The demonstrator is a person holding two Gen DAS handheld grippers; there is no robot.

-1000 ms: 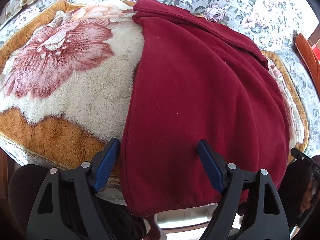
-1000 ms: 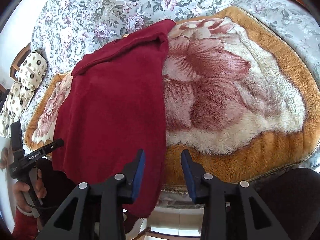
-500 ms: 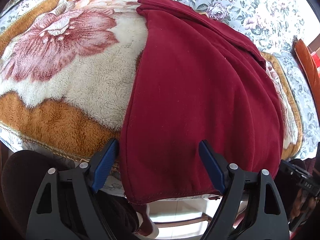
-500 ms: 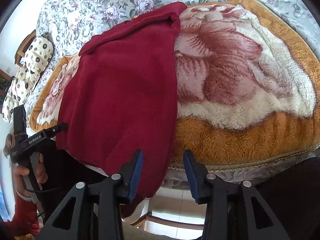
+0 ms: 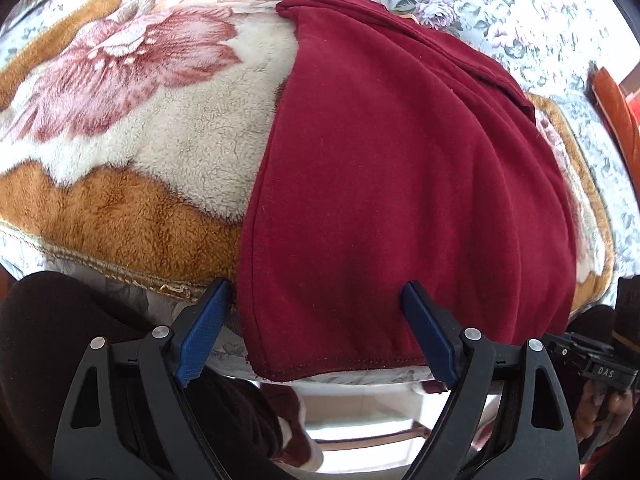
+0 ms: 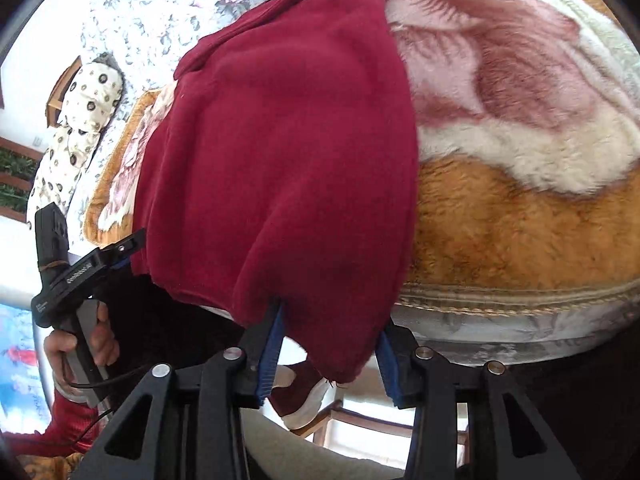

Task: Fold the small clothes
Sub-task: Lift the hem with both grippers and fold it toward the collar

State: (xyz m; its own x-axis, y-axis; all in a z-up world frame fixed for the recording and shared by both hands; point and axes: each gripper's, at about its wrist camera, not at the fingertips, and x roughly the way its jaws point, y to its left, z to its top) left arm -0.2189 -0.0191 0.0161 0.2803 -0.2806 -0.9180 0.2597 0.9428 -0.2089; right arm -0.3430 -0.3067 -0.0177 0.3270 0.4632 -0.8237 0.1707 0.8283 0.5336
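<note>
A dark red garment (image 5: 400,184) lies on a fluffy rose-patterned blanket (image 5: 132,128); its near hem hangs over the bed edge. My left gripper (image 5: 316,328) is open, its blue pads (image 5: 200,332) either side of the hem's left corner, not closed on it. In the right wrist view the same garment (image 6: 288,152) hangs down between the fingers of my right gripper (image 6: 328,352), which is open around the hem's right corner. The left gripper also shows in that view (image 6: 92,268), held in a hand.
The blanket (image 6: 520,216) lies on a floral bedspread (image 5: 500,8). A spotted cream pillow (image 6: 76,128) lies at the far left. An orange object (image 5: 612,108) is at the right. A wooden stool (image 6: 360,420) and a shoe (image 6: 300,396) are below the bed edge.
Both grippers have dropped toward the bed's near edge. The right gripper's fingers now straddle the hanging hem corner; the left gripper's fingers bracket the hem's other corner.
</note>
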